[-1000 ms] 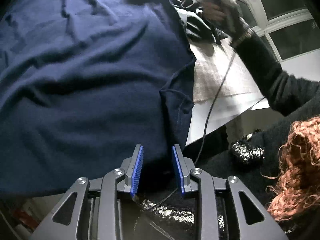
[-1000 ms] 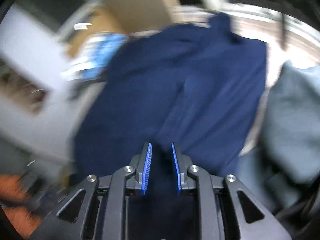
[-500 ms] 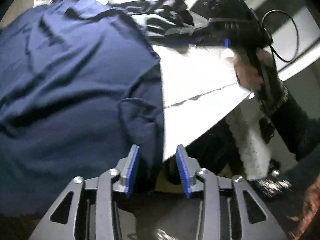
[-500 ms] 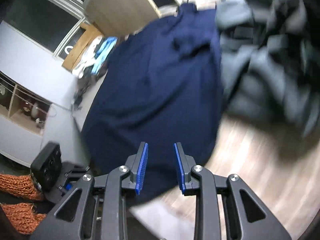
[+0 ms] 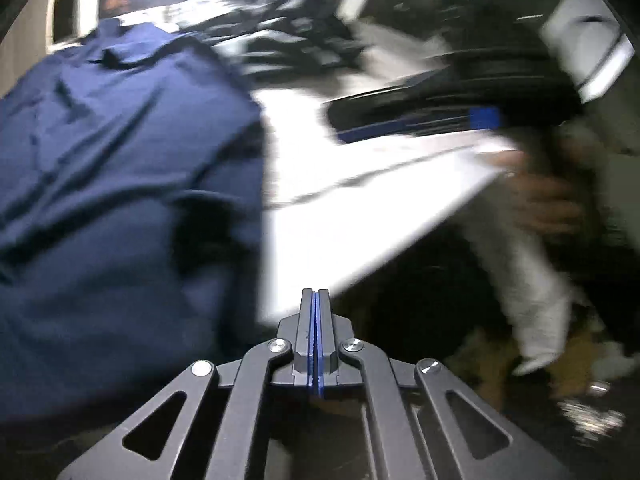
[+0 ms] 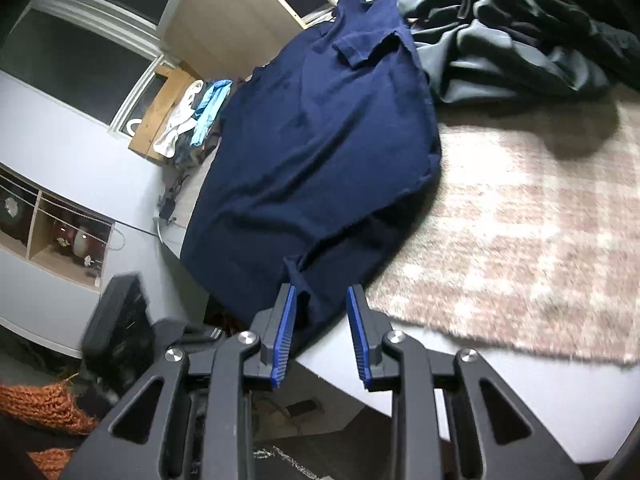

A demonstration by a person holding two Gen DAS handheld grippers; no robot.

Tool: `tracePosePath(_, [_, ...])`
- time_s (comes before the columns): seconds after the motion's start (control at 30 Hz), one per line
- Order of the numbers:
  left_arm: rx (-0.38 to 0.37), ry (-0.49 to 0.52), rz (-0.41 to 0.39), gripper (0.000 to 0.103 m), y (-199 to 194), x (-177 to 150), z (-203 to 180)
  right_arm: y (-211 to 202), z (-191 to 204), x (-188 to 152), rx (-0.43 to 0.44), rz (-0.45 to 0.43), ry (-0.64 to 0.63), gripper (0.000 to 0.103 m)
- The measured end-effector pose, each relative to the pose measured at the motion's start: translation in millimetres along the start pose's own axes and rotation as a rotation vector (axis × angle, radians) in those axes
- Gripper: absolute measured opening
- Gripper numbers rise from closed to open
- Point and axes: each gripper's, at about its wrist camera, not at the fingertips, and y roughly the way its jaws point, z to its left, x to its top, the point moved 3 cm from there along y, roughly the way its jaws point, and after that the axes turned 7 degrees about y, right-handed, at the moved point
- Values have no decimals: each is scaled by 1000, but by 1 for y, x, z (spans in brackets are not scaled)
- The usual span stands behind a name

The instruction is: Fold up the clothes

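Observation:
A navy polo shirt (image 6: 320, 132) lies spread lengthwise on the table, collar at the far end; the blurred left wrist view shows it too (image 5: 120, 184). My right gripper (image 6: 321, 306) is at the shirt's near hem corner, jaws apart. The bunched hem lies between them against the left pad (image 6: 285, 322), with a gap to the right pad. My left gripper (image 5: 316, 294) is shut with nothing in it, over the white table edge (image 5: 320, 240) just right of the shirt. The other gripper shows there as a dark blur with a hand (image 5: 540, 200) on it.
A heap of dark grey clothes (image 6: 520, 40) lies beyond the shirt on the right. A beige patterned mat (image 6: 520, 220) covers the table to the right. White and blue garments (image 6: 200, 116) lie on a wooden shelf at the left. Orange knit (image 6: 44, 404) shows at the bottom left.
My left gripper swung right off the shirt's edge and shut, from open. My right gripper travelled along the shirt toward its near hem, and the hem now lies between its jaws.

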Motion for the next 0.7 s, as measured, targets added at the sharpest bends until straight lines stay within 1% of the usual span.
tracePosePath(0.03, [-25,25,-17,1,-5,-2,-12,1,-3,-2,2,5,12,26])
tracePosePath(0.07, [-41,53,-31,5,-9,-4,-23,3,-6,-3,4,12,28,27])
tracePosePath(0.13, [36,119,-20,5,-7,-5,-33,11,-8,-1,0,23,53,27])
tracePosePath(0.2, [104,79,-29,17,-7,-4,-22,20,0,1,3,30,38,27])
tracePosePath(0.23, [117,33,-28,24,-8,-5,-10,25,7,-1,6,33,18,27])
tracePosePath(0.3, [129,-54,-31,24,-14,-12,12,41,26,-3,-5,42,-47,29])
tracePosePath(0.33, [132,-95,-34,24,-20,-17,23,51,36,-5,-35,50,-90,32])
tracePosePath(0.37, [136,-132,-38,24,-25,-23,33,60,45,-7,-65,58,-134,33])
tracePosePath(0.43, [158,-168,-44,24,-37,-36,43,79,54,-10,-135,74,-201,33])
tracePosePath(0.5, [186,-182,-35,25,-45,-45,50,95,57,-12,-202,88,-253,33])
tracePosePath(0.53, [199,-188,-33,25,-48,-49,53,99,56,-12,-221,92,-261,29])
tracePosePath(0.57, [206,-189,-37,26,-50,-50,53,101,53,-13,-232,96,-265,21])
tracePosePath(0.6, [212,-182,-40,30,-50,-49,51,98,51,-15,-224,96,-252,5])
tracePosePath(0.63, [219,-175,-42,32,-51,-48,49,91,47,-17,-195,92,-221,5])
tracePosePath(0.7, [224,-153,-53,42,-49,-43,42,74,40,-22,-133,80,-152,5])
